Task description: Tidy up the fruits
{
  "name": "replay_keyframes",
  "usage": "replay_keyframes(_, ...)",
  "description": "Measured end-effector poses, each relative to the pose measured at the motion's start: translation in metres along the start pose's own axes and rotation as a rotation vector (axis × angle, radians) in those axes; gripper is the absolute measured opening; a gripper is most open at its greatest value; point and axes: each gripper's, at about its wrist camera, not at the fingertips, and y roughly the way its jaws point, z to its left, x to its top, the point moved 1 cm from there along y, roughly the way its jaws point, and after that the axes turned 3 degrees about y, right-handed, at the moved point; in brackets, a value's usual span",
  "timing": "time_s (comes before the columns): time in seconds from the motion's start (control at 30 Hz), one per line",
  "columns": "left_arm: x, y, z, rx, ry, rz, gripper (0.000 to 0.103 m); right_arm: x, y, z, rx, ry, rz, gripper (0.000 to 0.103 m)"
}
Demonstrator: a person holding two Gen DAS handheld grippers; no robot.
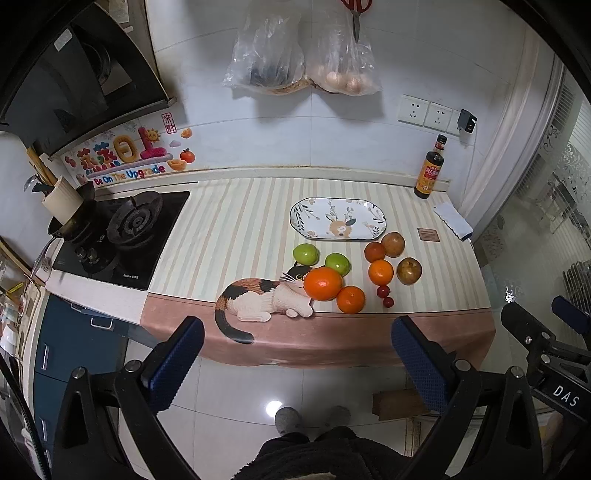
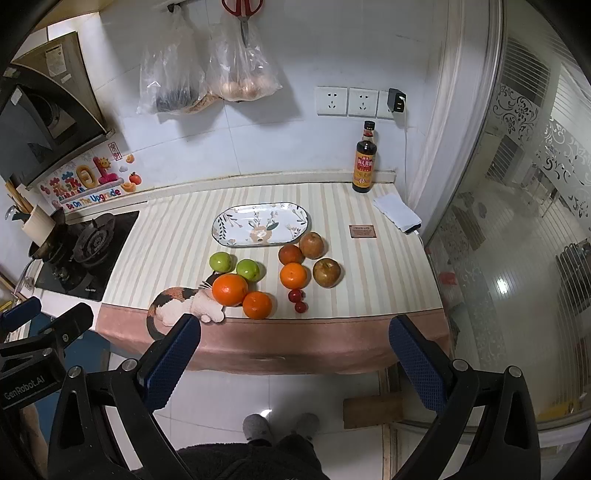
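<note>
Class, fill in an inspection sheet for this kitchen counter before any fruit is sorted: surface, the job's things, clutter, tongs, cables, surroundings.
Surface: striped cloth with a cat print covers the counter.
Job's things: oval plate, nothing on it; in front of it two green fruits, four oranges including the large orange, two brown fruits, two small red fruits, all on the cloth.
Clutter: sauce bottle, folded white cloth, small brown card.
Tongs: left tongs and right tongs open, hold nothing, short of the counter.
Cables: charger in a wall socket, white lead running down.
Surroundings: gas stove, hanging bags, scissors, glass door.
</note>
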Motion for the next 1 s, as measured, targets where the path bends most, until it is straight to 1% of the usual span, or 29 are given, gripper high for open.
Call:
replay_keyframes(0.03, 0.0, 0.002, 0.002, 0.0, 0.0, -0.002, 0.103, -0.001, -0.003, 0.005, -0.001, 0.004, -0.002, 0.103)
replay_keyframes(0.33, -0.003, -0.006, 0.009, -0.003, 0.0, -0.011, 0.103, 0.0, -0.006, 0.006, 0.005, 0.004, -0.008, 0.103)
replay_keyframes(1.0, 0.001, -0.01, 0.009, 0.001, 0.003, -0.017, 0.103, -0.001, -0.013, 0.006, 0.01, 0.01, -0.022, 0.103)
